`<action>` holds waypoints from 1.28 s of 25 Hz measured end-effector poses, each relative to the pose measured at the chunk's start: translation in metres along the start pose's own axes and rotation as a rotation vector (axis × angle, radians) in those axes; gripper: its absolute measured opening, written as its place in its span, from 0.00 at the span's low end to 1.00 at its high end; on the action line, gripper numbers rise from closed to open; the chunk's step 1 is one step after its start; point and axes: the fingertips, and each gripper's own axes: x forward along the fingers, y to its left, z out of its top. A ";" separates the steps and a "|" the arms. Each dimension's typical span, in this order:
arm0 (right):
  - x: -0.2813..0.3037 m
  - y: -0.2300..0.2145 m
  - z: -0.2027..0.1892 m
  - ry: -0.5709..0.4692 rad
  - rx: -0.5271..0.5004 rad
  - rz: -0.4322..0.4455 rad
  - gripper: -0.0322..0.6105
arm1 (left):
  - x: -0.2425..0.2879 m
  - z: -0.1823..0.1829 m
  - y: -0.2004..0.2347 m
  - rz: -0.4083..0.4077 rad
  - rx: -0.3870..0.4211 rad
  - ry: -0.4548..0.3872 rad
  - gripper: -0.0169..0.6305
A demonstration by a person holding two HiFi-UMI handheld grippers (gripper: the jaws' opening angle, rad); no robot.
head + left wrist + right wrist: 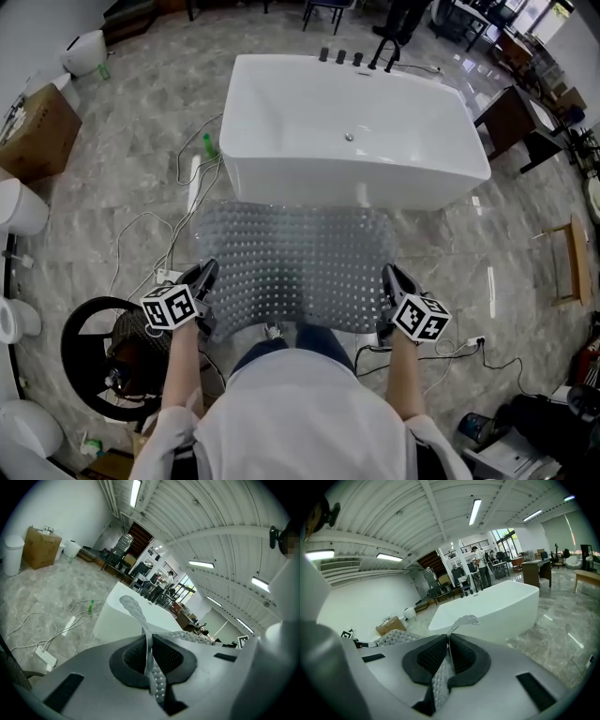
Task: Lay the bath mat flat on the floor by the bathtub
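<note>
The left claw (208, 274) and right claw (387, 276) each clamp an edge of the clear studded plastic bath mat (295, 258), with the white bathtub (319, 176) just beyond.

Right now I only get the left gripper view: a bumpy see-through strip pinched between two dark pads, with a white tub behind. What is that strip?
Observer: It is the near left corner of the bath mat. The head view shows the whole sheet spread in front of the bathtub, rippled and not yet flat.
Operator: Who holds the other corner?
Observer: The right hand-held gripper, shut on the near right corner.
Operator: Is it lined up with the tub?
Observer: Roughly. From above, the mat runs along the tub's near side, shifted a little toward its left end.
</note>
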 end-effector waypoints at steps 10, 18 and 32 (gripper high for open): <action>0.044 -0.016 0.034 0.006 -0.036 0.030 0.11 | 0.036 0.028 0.005 0.051 0.007 -0.011 0.09; 0.081 -0.039 0.062 0.026 -0.056 0.036 0.11 | 0.079 0.046 0.000 0.071 0.007 -0.006 0.09; 0.132 -0.071 0.069 0.064 -0.102 0.013 0.11 | 0.130 0.056 0.015 0.130 0.034 0.026 0.09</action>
